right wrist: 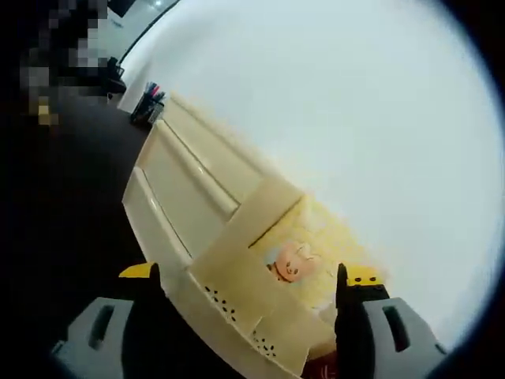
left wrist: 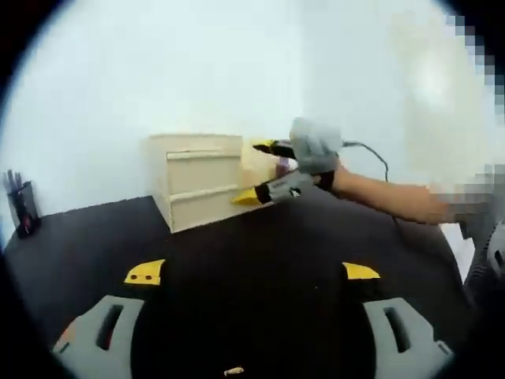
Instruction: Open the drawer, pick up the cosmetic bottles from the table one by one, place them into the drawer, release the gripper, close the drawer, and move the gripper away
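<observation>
On a black bench (left wrist: 95, 245) stands a pale wooden drawer unit (left wrist: 201, 180). The left gripper (left wrist: 251, 273) hovers wide open, empty. At two o'clock, the right gripper (left wrist: 268, 170), open, reaches over the pulled-out drawer (right wrist: 260, 292), a cartoon-faced bottle (right wrist: 289, 263) inside.

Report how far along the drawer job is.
Done: the drawer looks open, and a pink bottle-like item lies inside it. In hand: the right tongs hover open at the drawer, gripping nothing, apparently just after a release. The left tongs are open over the table. Left: any remaining bottles, closing the drawer, moving away.
</observation>
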### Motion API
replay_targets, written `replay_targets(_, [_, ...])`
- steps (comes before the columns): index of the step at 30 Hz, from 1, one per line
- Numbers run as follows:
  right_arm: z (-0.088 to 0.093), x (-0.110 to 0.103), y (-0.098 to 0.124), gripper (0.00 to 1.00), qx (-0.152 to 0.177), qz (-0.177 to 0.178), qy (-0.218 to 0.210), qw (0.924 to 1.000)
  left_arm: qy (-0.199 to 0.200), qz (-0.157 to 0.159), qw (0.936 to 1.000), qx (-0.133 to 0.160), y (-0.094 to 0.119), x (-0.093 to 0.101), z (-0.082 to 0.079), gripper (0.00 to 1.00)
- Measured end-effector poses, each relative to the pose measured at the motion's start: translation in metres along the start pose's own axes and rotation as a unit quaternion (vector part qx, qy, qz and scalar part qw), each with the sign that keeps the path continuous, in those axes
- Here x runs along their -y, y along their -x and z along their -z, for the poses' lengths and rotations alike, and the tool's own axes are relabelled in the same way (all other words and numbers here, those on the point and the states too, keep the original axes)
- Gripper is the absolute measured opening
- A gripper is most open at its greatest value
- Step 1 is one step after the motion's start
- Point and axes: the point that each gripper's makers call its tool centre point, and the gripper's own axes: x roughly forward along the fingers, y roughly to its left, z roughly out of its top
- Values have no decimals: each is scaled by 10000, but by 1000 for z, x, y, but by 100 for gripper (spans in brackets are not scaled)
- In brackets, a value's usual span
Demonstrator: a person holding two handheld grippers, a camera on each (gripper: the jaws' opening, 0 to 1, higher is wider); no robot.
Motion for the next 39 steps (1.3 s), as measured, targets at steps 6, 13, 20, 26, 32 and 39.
replay_targets(6, [-5, -6, 28, 85, 123, -478, -159, 9987, -79, -1, 10000, 55, 1, 6, -5, 87])
replay_targets(13, [-6, -20, 62, 83, 165, -1101, -45, 9938, -186, -199, 9996, -21, 4, 1, -5, 75])
replay_targets(20, [-10, -41, 87, 85, 372, -1670, -436, 9843, -91, -260, 9996, 16, 8, -7, -10, 73])
replay_targets(26, [-18, -59, 98, 85, 769, -2185, -1012, 9675, -68, -355, 9993, 42, 8, 2, -8, 72])
replay_targets(32, [-16, -82, 106, 87, 873, -2559, -914, 9584, 10, -351, 9993, 124, 8, 10, -7, 71])
replay_targets(39, [-10, -98, 110, 87, 933, -2870, -1065, 9474, 48, -414, 9991, 98, 8, 8, -3, 71])
